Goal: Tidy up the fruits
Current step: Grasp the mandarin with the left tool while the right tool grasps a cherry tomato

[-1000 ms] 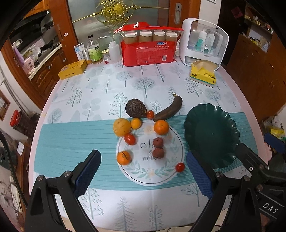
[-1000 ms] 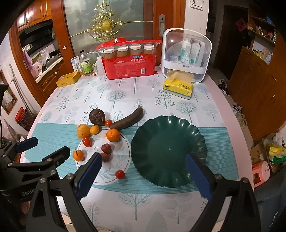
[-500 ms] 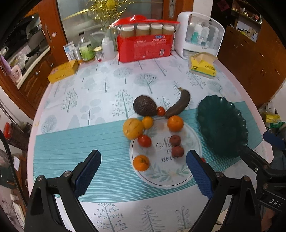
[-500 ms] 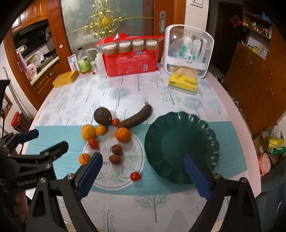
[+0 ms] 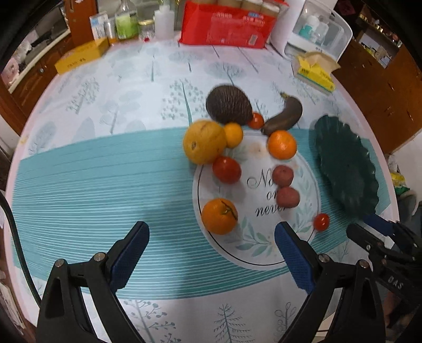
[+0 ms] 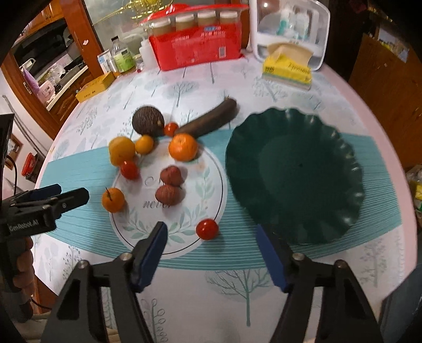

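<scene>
Several fruits lie on the tablecloth left of an empty dark green plate [image 6: 295, 171], which also shows in the left wrist view [image 5: 345, 163]. They include an avocado [image 5: 228, 105], a dark banana [image 5: 286, 116], a yellow citrus [image 5: 204, 141], oranges [image 5: 219, 216] [image 5: 281, 144], tomatoes [image 5: 226, 168] [image 6: 207, 229] and two lychees [image 6: 168, 194]. My left gripper [image 5: 211, 253] is open and empty, just short of the near orange. My right gripper [image 6: 211, 253] is open and empty, just short of the small near tomato.
A red package [image 6: 196, 48], a white clear-lidded organiser [image 6: 288, 26], a yellow tissue pack [image 6: 287, 70], bottles [image 5: 126, 23] and a yellow box [image 5: 81, 54] stand along the table's far edge. Wooden cabinets surround the round table.
Both grippers have moved forward and down towards the fruits, so the fruits and the plate look larger. Both stay open. No fruit has moved.
</scene>
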`<action>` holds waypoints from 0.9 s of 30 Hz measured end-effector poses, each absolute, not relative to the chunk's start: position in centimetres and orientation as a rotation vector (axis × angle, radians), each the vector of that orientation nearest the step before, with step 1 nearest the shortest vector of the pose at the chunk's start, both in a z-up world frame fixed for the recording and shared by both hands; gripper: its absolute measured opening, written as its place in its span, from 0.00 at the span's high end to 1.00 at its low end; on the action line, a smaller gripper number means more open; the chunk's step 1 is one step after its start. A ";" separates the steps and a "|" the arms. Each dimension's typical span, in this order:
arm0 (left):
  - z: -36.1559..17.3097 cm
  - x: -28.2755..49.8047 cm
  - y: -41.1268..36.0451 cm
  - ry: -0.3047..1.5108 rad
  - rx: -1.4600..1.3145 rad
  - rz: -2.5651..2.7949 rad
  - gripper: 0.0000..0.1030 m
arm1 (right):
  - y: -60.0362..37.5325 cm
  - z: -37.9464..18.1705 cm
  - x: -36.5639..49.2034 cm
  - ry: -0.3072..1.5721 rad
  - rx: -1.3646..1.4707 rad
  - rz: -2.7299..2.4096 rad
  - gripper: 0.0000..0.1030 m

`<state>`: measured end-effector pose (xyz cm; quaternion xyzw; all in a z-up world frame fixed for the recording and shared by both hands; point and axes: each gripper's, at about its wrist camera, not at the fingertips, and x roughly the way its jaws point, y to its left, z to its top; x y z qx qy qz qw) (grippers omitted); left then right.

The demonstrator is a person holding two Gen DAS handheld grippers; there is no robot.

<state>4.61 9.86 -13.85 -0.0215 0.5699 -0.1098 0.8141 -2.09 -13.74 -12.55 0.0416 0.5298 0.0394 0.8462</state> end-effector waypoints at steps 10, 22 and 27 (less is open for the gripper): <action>-18.4 5.0 8.1 1.261 -0.026 -0.263 0.29 | -13.6 -17.2 -1.6 1.176 0.120 0.165 0.54; -19.5 5.6 7.4 1.241 -0.033 -0.231 0.61 | -11.8 -18.6 -0.1 1.143 0.014 0.192 0.73; -19.5 5.6 7.4 1.232 -0.044 -0.221 0.64 | -11.8 -18.7 -0.3 1.128 0.004 0.196 0.74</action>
